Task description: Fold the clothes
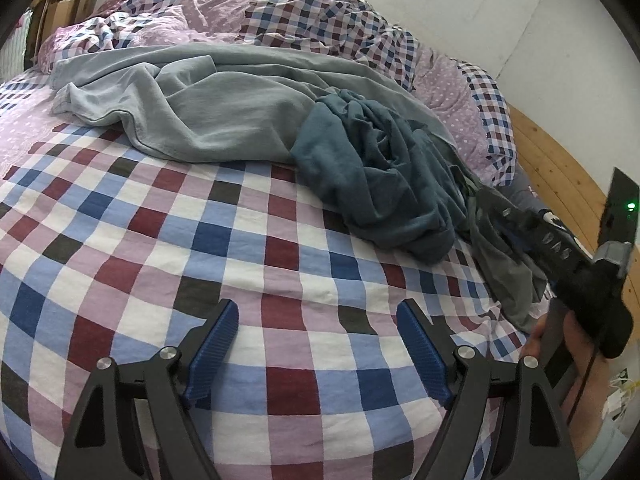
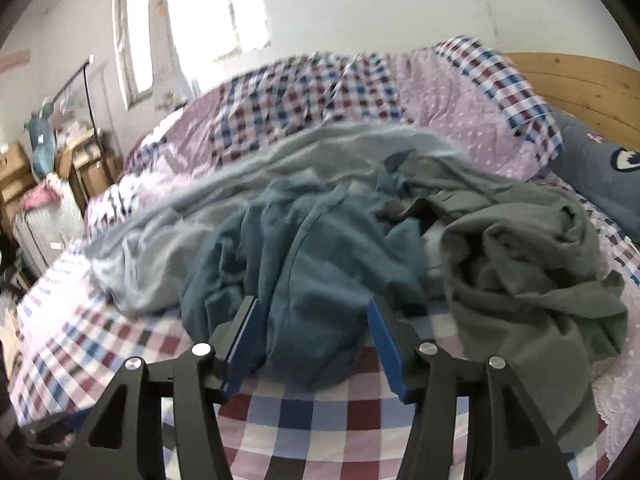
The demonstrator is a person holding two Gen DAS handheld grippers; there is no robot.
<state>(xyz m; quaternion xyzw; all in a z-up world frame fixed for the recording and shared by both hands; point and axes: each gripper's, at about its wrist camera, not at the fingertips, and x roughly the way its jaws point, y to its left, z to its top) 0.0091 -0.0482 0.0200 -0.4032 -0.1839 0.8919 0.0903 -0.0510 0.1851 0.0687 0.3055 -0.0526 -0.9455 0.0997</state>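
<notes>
left gripper (image 1: 316,356): nearest the lens; your jaws stand wide apart over the bare checked sheet (image 1: 200,240), holding nothing.
right gripper (image 2: 312,344): your jaws are parted, with the near edge of the teal garment (image 2: 312,256) lying between the pads; the blurred picture does not show either pad pressing on it, so it reads as free.
clothes: all three lie crumpled mid-bed, the teal garment in front, the pale blue garment (image 1: 208,112) spread behind it, the grey garment (image 2: 532,248) to its right.
step in hand: choosing one piece; you would do well to take the teal garment by a hem or shoulder, not by bunched cloth, and lift it clear of the pile.
landing zone: lay it flat on the open sheet in front of your left gripper.
obstacles: the teal garment overlaps both neighbours, so a deep pinch may drag them along.
surroundings: rumpled quilt (image 1: 304,12) behind, pillow (image 2: 600,176) by the wooden headboard (image 2: 580,84).
</notes>
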